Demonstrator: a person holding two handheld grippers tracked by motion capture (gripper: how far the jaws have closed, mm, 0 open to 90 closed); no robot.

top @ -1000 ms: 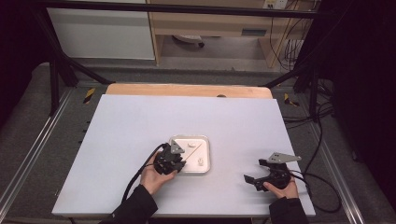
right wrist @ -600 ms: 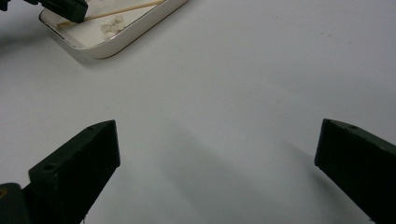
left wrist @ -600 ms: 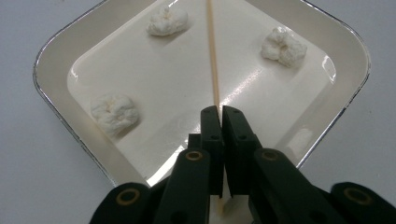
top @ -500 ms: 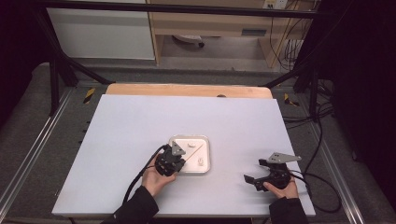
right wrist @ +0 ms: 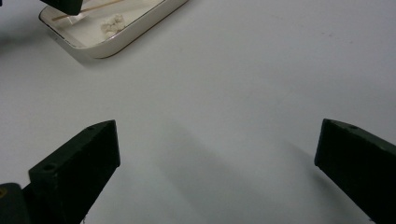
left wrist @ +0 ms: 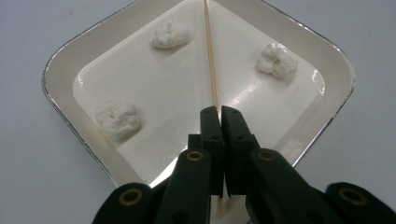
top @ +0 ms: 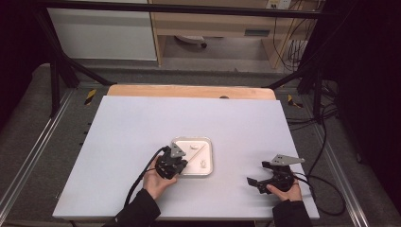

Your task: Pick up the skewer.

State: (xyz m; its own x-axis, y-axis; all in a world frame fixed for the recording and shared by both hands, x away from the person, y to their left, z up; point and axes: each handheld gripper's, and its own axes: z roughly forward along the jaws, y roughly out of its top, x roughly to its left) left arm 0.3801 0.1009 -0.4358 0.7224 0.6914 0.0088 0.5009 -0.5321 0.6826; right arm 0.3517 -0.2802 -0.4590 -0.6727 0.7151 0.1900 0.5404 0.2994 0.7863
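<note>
Over the near corner of the white square dish (left wrist: 60, 74), the left gripper (left wrist: 219, 114) has just been closing, and its jaws now pinch the thin wooden skewer (left wrist: 210, 60) near its lower end. The skewer lies inside the dish, running from the jaws up toward the dish's far corner, with three small white fluffy lumps (left wrist: 117, 120) spread around it: one to the left of the jaws, one near the far corner, one across the stick on the right. None of them touches the skewer.

Away from the dish, on the bare table (top: 127, 137) to its right, the right gripper (right wrist: 215, 154) hovers with its jaws spread wide and nothing between them.

The grip looks risky. The skewer is slim and round, so it could roll or swivel between the flat pads once lifted, and its long free end could swing down and drag on the dish floor. A hard squeeze might snap it. A lift that catches the dish rim could also shove the light dish across the table, since nothing steadies it.

No brand, label or writing is readable anywhere on the dish, the grippers or the table.
</note>
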